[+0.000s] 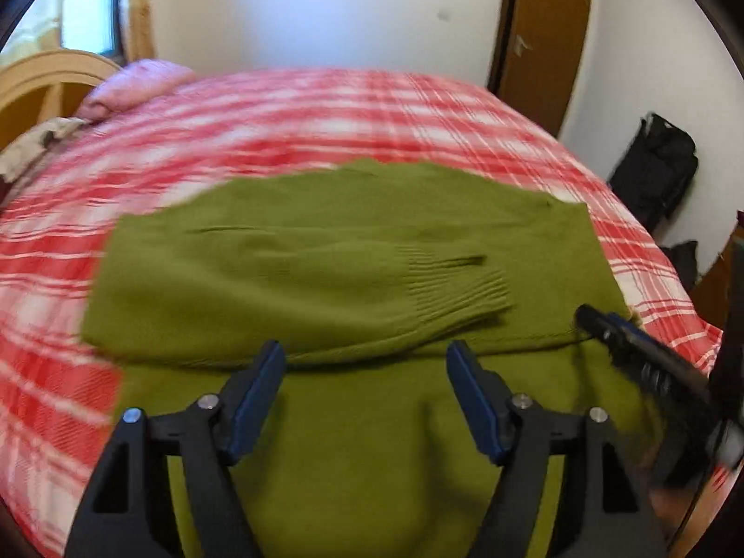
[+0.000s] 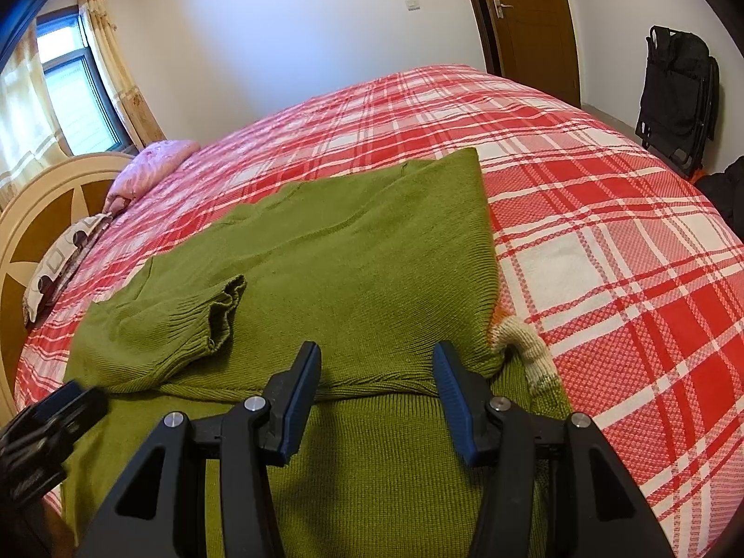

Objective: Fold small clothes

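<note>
Olive-green knit sweater [image 2: 362, 251] lies flat on the bed, partly folded. Upper portion is doubled over the lower portion; the fold edge runs crosswise just ahead of the right claw [image 2: 376, 372] tips and likewise just ahead of the left claw [image 1: 365, 362] tips. Both claws sit open above the lower layer, gripping nothing. One sleeve, with ribbed cuff [image 2: 223, 307], lies across the folded body, ahead and to the left of the right claw; cuff mouth gapes open. A cream and orange knit patch [image 2: 521, 339] protrudes at the sweater's edge, just right of the right claw. Left view is motion-blurred.
</note>
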`<state>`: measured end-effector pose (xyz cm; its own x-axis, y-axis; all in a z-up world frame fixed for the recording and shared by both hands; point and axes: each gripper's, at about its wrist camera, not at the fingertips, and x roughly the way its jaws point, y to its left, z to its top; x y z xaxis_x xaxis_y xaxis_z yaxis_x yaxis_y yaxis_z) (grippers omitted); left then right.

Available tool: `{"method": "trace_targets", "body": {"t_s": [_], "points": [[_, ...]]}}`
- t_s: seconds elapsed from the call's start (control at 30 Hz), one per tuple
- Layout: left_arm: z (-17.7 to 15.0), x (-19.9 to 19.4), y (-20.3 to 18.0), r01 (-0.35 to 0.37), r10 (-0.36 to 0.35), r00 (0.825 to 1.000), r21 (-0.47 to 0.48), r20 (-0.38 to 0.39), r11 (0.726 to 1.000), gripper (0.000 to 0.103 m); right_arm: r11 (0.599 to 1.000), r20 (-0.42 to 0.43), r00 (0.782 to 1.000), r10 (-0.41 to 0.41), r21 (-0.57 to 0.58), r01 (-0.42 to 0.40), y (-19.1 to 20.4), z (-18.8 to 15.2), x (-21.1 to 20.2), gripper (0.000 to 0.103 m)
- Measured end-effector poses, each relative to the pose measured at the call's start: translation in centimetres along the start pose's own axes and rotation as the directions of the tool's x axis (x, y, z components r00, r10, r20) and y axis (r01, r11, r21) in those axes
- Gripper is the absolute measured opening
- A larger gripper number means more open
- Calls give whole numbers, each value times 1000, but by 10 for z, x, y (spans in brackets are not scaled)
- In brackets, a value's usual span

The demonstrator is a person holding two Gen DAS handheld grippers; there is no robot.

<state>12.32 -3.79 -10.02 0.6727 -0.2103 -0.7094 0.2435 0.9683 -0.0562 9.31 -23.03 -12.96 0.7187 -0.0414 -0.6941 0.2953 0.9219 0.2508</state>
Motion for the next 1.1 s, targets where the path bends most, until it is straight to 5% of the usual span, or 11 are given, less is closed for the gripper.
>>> {"method": "trace_targets", "body": {"t_s": [0.13,0.2,0.4,0.57,0.63,0.73,1.0,1.1], "points": [[-18,-17,38,-99,100,995,-46,21,994,75,954,27,968,250,164,-251,9,19,-16,52],[-24,-14,57,-137,139,990,-103,11,985,75,947,1,958,286,151,-283,29,29,-8,52],[-35,5,95,-222,212,975,-236,-68,946,75,977,-161,965,208,-10,-213,78,25,55,52],[-43,0,101,-209,208,978,-294,-35,933,75,971,-136,981,141,-174,-164,108,22,64,49],[-38,0,102,-206,203,978,-308,-43,929,75,958,-150,982,114,-245,-148,118,20,68,18],[-28,2,114,-238,237,971,-322,-44,916,75,946,-137,985,107,-290,-143,126,23,60,10],[-29,7,163,-312,304,948,-467,-93,828,75,933,166,979,122,-355,-56,128,73,-29,10],[-30,8,165,-310,306,948,-471,-88,826,75,911,278,960,31,-404,88,115,76,-52,10]]}}
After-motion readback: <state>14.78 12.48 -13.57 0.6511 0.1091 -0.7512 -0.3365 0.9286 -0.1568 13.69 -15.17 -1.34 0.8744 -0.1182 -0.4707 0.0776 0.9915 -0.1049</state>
